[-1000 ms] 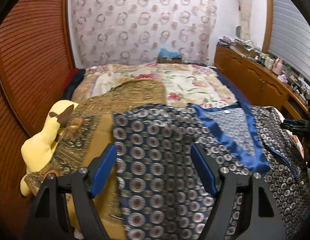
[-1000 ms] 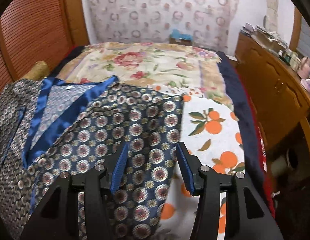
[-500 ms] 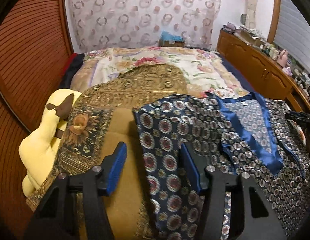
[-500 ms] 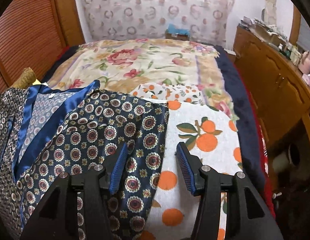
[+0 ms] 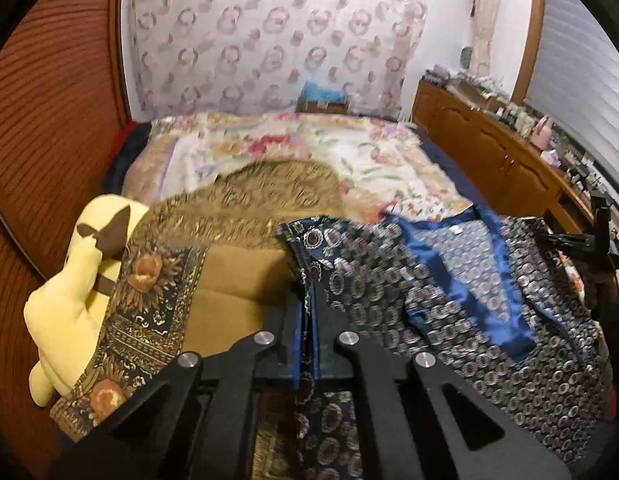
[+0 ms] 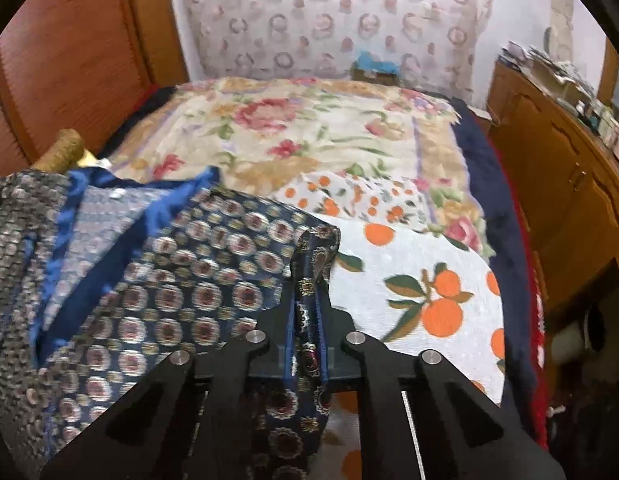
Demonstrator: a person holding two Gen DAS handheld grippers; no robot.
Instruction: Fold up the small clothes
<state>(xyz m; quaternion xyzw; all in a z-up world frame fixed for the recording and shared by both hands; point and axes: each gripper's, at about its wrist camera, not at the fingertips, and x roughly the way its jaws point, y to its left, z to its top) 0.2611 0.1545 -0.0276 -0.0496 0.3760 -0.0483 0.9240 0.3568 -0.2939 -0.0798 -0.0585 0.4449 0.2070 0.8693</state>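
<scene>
Both wrist cameras look steeply down along their own fingers, close over the patterned shirt (image 5: 461, 280) on the bed (image 6: 309, 136) — left over its left edge, right over its right — sharing the shirt's blue-lined middle and the curtained far wall.

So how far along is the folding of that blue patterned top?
Barely begun. The patterned top lies spread open on the bed, no fold visible yet. In hand: the left claw and right claw are each shut on an edge. Left: every fold.

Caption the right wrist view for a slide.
Right gripper shut on navy patterned garment edge, beside orange-print cloth.
</scene>
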